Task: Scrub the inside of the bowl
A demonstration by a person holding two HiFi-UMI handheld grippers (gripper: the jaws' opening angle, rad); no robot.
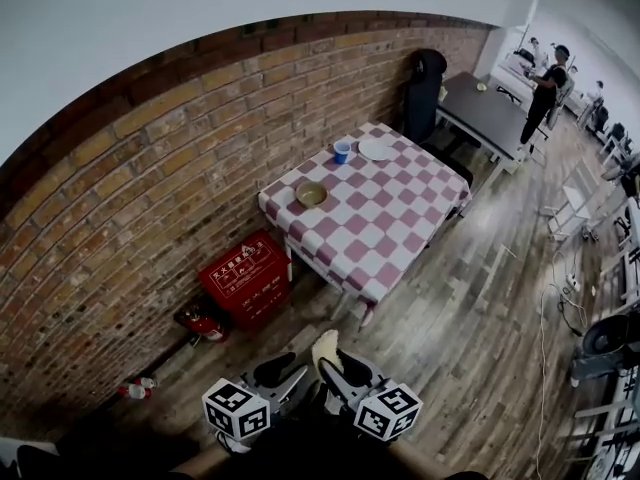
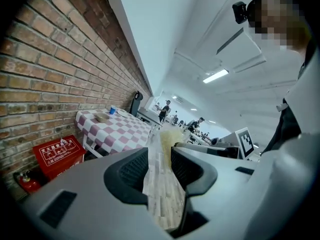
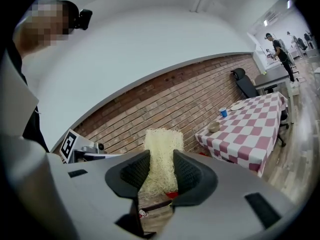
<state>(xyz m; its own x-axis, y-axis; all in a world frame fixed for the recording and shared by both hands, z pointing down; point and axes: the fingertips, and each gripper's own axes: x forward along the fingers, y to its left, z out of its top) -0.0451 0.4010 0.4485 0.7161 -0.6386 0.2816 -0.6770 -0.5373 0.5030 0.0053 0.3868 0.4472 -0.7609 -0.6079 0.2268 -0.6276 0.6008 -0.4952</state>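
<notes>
A tan bowl (image 1: 311,194) stands on the table with the red-and-white checked cloth (image 1: 390,238), near its wall-side edge, several steps ahead of me. It also shows small in the left gripper view as the bowl (image 2: 101,118) and in the right gripper view as the bowl (image 3: 214,127). My right gripper (image 1: 343,366) is shut on a pale yellow fibrous scrubber (image 3: 161,154), which sticks up beyond the jaws (image 1: 324,348). My left gripper (image 1: 277,372) is held low beside it, its jaws a little apart with nothing between them (image 2: 160,156).
A blue cup (image 1: 342,151) and a white plate (image 1: 378,149) sit at the table's far end. A red crate (image 1: 245,278) and a fire extinguisher (image 1: 205,323) lie by the brick wall. A black chair (image 1: 425,93), a dark table (image 1: 490,113) and a person (image 1: 545,93) are beyond.
</notes>
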